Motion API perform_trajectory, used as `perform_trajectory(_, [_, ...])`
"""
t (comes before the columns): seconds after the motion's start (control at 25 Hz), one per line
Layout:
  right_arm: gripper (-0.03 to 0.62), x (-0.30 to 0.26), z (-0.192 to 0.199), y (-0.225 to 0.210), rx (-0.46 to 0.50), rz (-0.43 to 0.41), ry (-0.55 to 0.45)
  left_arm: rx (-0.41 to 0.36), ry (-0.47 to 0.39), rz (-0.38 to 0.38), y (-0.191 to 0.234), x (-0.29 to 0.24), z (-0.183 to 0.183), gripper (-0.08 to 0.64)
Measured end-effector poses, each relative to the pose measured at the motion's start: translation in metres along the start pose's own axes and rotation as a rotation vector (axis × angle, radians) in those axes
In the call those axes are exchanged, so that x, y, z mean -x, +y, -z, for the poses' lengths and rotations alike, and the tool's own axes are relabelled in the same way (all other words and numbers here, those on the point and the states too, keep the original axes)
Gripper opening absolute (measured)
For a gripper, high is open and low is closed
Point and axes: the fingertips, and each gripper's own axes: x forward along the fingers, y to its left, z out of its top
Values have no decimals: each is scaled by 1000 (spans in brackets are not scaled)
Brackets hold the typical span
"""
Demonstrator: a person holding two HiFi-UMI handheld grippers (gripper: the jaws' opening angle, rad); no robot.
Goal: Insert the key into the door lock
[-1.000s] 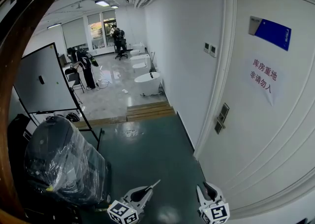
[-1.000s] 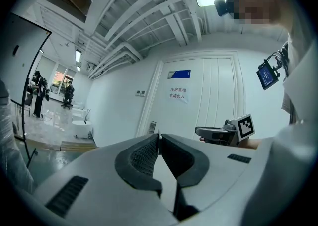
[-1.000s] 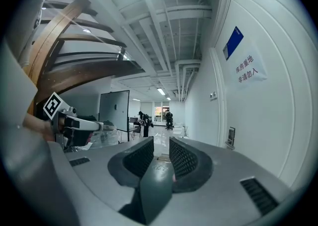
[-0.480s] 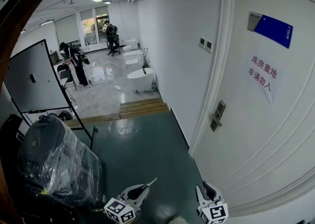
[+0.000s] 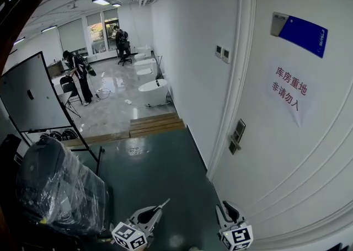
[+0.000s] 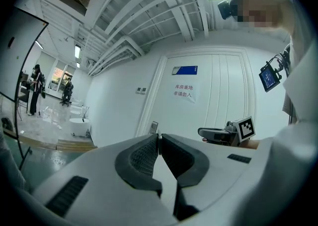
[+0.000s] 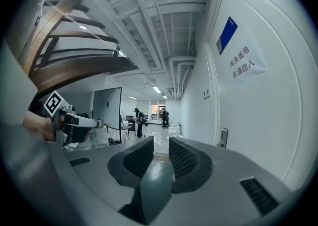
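**Approach stage: nothing inserted yet.** My left gripper [image 6: 158,138] is closed tight. A thin pale sliver projecting from its tips is, I judge, the key [image 5: 166,202], though it is too small to be certain. My right gripper [image 7: 160,145] stands with its jaws apart and nothing between the pads. Both are held low, near the white door [image 5: 309,150] but well apart from the door lock [image 5: 236,137], which sits higher up, at the door's edge by the frame.

Done: key in the grip, grippers brought near the door. Left: bring the left gripper up to the lock, line the key up with the keyhole — which cannot be made out here — and push it home.

Count: two grippers, one key, one door, one door lock, one blue plaque [image 5: 300,33] and one paper notice [image 5: 287,95] on the door, two wall switches [image 5: 222,52] beside the frame.
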Motion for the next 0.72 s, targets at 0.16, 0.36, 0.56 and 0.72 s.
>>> perform_trajectory(0.16, [98,-5,-8,-27,3,-9,-10,14,1,-10,-4,-30,-6,32])
perform_trajectory(0.36, [98,-1,-4,-61,7,-5,10,27,0,-5,-17,-59,-6,32])
perform_trajectory(0.56, [98,4,3,-87,0,4,4,56,3,-8,-24,-80,5,32])
perform_trajectory(0.72, [98,9,6,-102,-5,16,-9,63,9,5,-33,-94,10,32])
